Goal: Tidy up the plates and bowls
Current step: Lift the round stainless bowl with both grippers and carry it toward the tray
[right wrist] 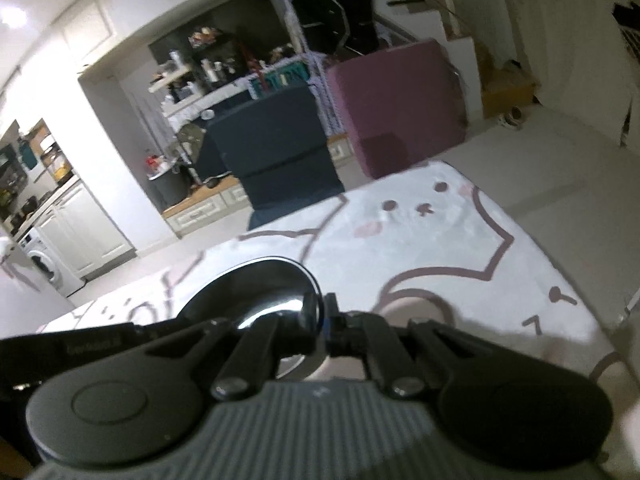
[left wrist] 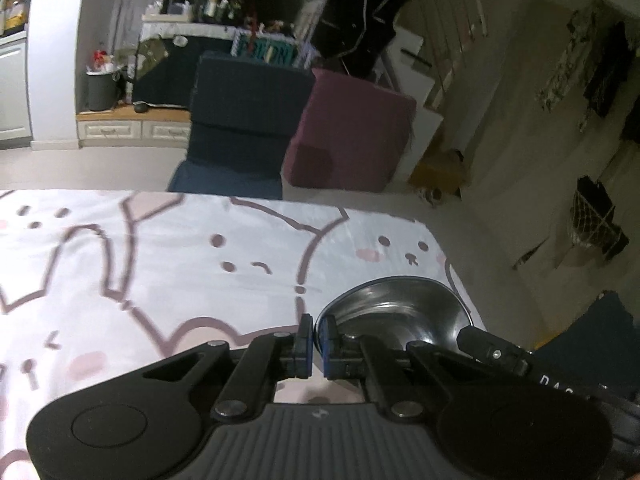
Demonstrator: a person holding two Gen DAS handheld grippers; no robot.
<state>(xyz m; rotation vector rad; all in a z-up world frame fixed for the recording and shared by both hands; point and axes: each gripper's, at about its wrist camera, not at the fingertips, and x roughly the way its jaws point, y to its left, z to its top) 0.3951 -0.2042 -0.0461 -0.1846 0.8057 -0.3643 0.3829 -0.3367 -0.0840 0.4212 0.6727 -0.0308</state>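
A shiny steel bowl (left wrist: 396,312) is held between both grippers above the table with the white bunny-print cloth (left wrist: 192,264). My left gripper (left wrist: 318,344) is shut on the bowl's left rim, its blue pads pinching the edge. My right gripper (right wrist: 320,320) is shut on the right rim of the same bowl (right wrist: 256,288). The right gripper's black body shows at the right in the left wrist view (left wrist: 496,354). The left gripper's black body shows at the left in the right wrist view (right wrist: 80,344). No plates are in view.
The cloth-covered table (right wrist: 460,248) ends at a far edge and a rounded right corner. Beyond it stand a dark blue chair (left wrist: 244,120) and a maroon chair (left wrist: 352,132). A cluttered shelf nook (left wrist: 188,40) and pale floor lie behind.
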